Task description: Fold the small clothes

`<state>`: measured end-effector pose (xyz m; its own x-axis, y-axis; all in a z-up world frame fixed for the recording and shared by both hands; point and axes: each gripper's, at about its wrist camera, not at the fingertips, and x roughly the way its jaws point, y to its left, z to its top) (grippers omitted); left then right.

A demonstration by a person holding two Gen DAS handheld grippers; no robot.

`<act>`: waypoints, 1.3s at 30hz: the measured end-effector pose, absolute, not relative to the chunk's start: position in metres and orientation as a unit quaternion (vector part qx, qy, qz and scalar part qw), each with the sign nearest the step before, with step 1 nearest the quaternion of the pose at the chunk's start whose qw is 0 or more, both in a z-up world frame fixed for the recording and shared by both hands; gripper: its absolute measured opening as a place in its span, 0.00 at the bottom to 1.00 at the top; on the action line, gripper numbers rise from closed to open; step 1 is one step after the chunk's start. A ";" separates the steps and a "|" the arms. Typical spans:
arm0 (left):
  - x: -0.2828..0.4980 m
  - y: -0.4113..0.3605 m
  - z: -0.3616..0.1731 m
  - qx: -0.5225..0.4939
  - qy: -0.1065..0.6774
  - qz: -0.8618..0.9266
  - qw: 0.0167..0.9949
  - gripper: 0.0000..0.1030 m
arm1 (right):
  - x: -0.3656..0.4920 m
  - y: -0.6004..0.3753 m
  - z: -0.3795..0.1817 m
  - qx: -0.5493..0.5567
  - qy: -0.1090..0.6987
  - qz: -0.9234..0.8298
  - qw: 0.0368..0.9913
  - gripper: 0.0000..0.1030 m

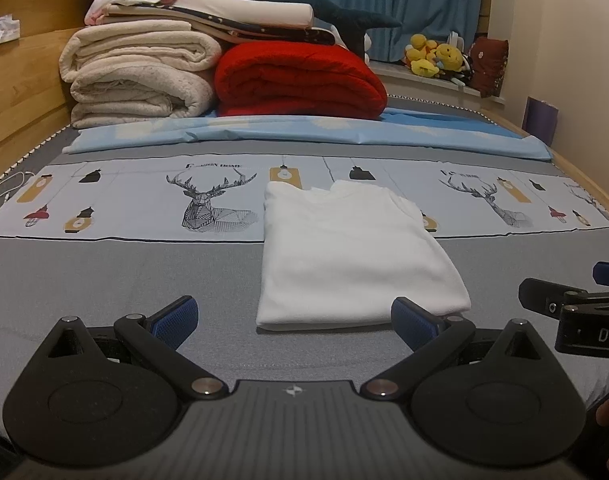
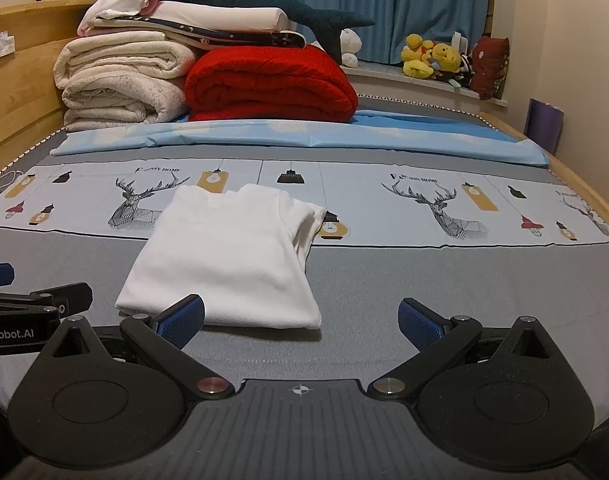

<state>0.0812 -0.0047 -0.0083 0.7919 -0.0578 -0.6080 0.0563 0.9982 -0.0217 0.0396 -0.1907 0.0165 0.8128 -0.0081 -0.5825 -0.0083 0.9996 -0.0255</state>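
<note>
A white garment lies folded into a flat rectangle on the grey bed sheet, its collar end toward the far side. It also shows in the right wrist view. My left gripper is open and empty, just short of the garment's near edge. My right gripper is open and empty, near the garment's near right corner. The right gripper shows at the right edge of the left wrist view; the left gripper shows at the left edge of the right wrist view.
A stack of folded cream blankets, a red blanket and other linens stands at the far side on a light blue sheet. A wooden bed frame runs along the left. Plush toys sit on the windowsill.
</note>
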 end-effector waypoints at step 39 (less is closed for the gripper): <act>0.081 -0.005 -0.008 0.000 0.318 -0.046 0.947 1.00 | 0.040 -0.189 0.016 -0.014 0.308 0.001 0.951 0.99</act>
